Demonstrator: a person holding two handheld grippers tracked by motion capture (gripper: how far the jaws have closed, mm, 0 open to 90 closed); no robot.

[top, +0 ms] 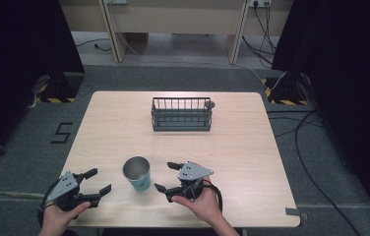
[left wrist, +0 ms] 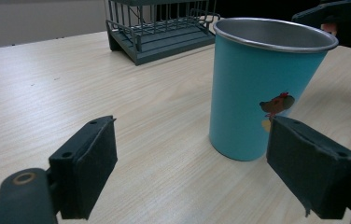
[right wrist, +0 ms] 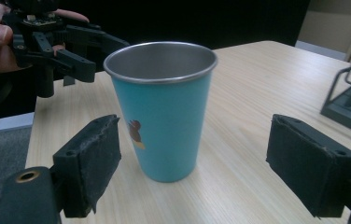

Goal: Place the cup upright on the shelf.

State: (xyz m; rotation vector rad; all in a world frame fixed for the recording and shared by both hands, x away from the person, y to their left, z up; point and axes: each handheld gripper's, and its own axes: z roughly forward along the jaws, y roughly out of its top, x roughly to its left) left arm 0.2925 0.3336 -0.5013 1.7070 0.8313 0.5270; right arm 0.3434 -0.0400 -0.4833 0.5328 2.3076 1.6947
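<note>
Both the left gripper [top: 96, 187] and right gripper [top: 166, 176] flank the upright teal cup [top: 138, 173], jaws wide open, empty; next, one must close on it.

Both grippers held low at the near edge, jaws spread wide.

The left gripper [top: 96, 185] sits in the person's left hand [top: 62, 216], jaws parted and aimed up and to the right. The right gripper [top: 167, 176] rests in the right hand [top: 200, 204] (forearm entering from below), jaws apart and pointing left, gripping nothing.
</note>
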